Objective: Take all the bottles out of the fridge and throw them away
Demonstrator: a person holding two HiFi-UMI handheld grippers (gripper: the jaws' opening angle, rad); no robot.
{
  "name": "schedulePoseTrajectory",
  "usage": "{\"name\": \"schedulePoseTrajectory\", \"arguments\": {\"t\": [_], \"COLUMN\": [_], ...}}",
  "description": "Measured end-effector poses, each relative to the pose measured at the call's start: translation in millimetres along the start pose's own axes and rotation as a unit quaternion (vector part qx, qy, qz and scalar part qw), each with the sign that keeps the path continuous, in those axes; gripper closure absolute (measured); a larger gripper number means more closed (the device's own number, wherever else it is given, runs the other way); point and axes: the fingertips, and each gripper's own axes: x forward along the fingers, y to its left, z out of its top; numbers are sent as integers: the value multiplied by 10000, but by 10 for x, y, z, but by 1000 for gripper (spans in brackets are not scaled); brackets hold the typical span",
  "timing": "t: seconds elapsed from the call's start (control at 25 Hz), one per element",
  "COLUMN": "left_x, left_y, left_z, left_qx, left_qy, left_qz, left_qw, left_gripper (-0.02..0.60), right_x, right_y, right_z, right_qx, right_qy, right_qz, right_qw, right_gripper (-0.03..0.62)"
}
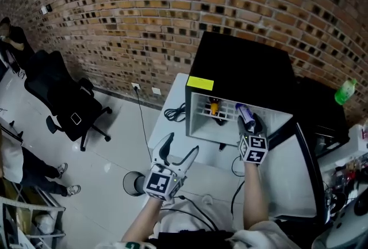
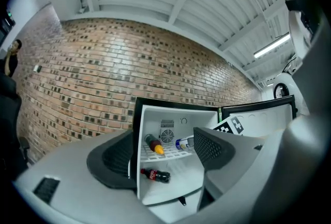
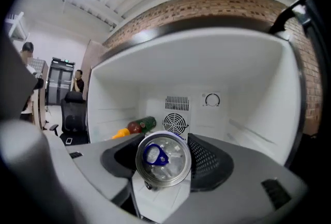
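The black mini fridge (image 1: 247, 69) stands open on a white table (image 1: 172, 121). On its wire shelf lies a dark bottle with an orange cap (image 1: 214, 107) (image 2: 154, 144) (image 3: 135, 127). A cola bottle (image 2: 155, 175) lies on the fridge floor. My right gripper (image 1: 248, 122) (image 3: 164, 158) is at the fridge mouth, shut on a silver can with a blue pull tab (image 3: 164, 162) (image 1: 246, 114) (image 2: 185, 142). My left gripper (image 1: 180, 156) (image 2: 163, 153) hangs open and empty in front of the fridge, pointing level at it.
The fridge door (image 1: 307, 156) stands open to the right. A round grey bin (image 1: 134, 183) sits on the floor left of the table, near a black office chair (image 1: 60, 98). A green bottle (image 1: 345, 91) stands on a surface at the far right. Cables (image 1: 175, 112) lie on the table.
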Motion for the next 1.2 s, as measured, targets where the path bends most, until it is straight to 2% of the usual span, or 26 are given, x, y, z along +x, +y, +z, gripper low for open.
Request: {"name": "schedulePoseTrajectory", "arguments": {"t": [0.2,0.32,0.52,0.72,0.8,0.92,1.04,1.2], "left_x": [-4,-17,-153,-562,-795,-1232,-1702,-2327], "left_y": [-31,-62,13,317,500,819,1077,1325], "left_z": [-76,-9,141,168,131,180,214,153], "left_qx": [71,40,64,84,174,204,164,50], "left_qy": [-6,-29,-139,-182,-157,-206,-267,-254], "left_qz": [-151,-183,16,638,906,1547,2218,3019], "left_qw": [9999,9998,9999,9978,9956,9875,9746,9530], "left_gripper": [221,221,221,221,221,221,221,221], "right_x": [-635,-958,-1162,-1166,-1126,-1029,-1027,-1064], "right_y": [127,323,814,1534,1893,2548,3196,3925], "right_z": [199,381,540,486,436,350,282,103], "right_qx": [185,273,321,335,325,241,96,-202], "right_qy": [-382,-580,-719,-543,-432,-280,-125,81], "right_qz": [23,267,931,1892,2314,3049,3755,4486], "right_qw": [9991,9976,9925,9799,9713,9517,9267,8935], "right_gripper": [319,319,319,319,319,319,319,319]}}
